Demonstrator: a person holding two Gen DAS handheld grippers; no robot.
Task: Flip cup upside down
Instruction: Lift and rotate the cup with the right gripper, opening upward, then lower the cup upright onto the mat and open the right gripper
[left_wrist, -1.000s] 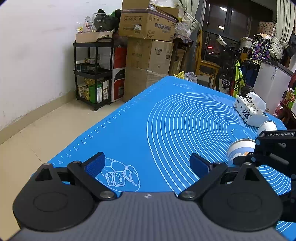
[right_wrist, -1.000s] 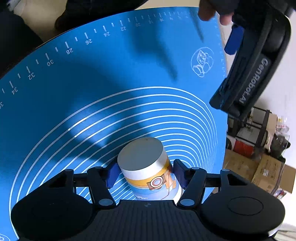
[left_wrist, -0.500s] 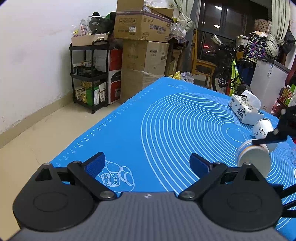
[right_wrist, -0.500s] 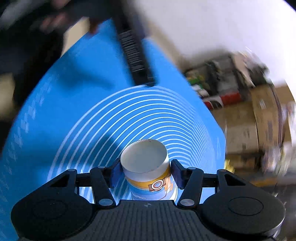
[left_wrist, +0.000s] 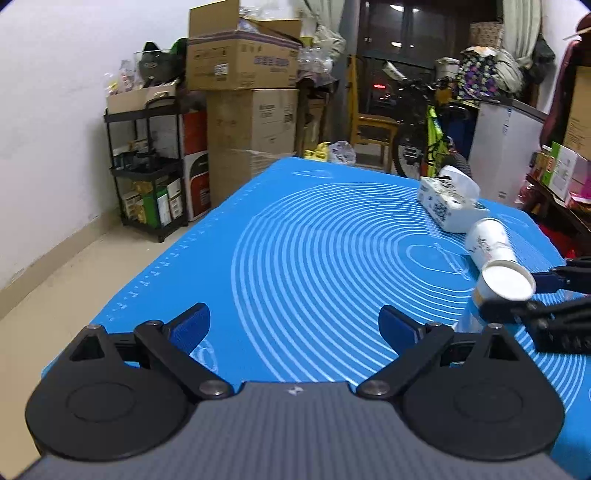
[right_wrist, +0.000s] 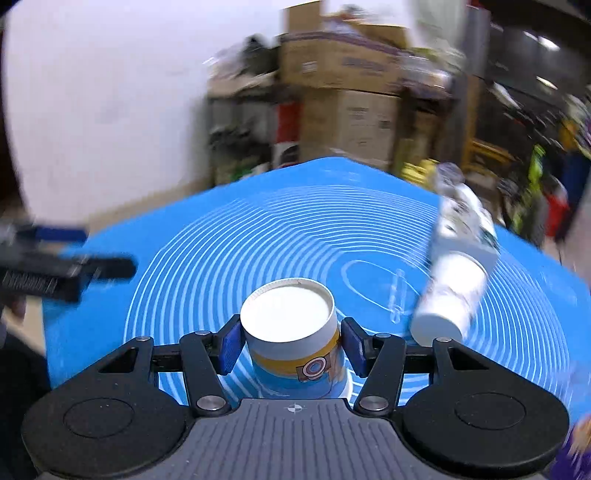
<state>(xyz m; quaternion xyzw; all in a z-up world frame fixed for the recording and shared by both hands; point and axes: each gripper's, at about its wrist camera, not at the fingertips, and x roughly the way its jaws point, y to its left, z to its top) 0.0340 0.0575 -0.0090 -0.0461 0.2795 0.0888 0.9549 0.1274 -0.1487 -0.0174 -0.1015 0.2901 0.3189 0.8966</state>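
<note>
A paper cup (right_wrist: 295, 332) with an orange and blue print sits between the blue pads of my right gripper (right_wrist: 291, 343), which is shut on it. Its white base faces the camera, held above the blue mat (right_wrist: 258, 229). In the left wrist view the same cup (left_wrist: 504, 286) shows at the right, tilted, in the right gripper's fingers (left_wrist: 554, 282). My left gripper (left_wrist: 295, 326) is open and empty, low over the mat's near left part.
A second white paper cup (left_wrist: 489, 242) lies on its side on the mat, next to a white tissue pack (left_wrist: 448, 203). Cardboard boxes (left_wrist: 251, 107), a black shelf cart (left_wrist: 147, 166) and a bicycle stand beyond the table's far edge.
My right gripper has swung round with the cup, from looking down at the mat to looking across the table. The cup has tilted and moved right in the left wrist view. The left gripper has shifted little.
</note>
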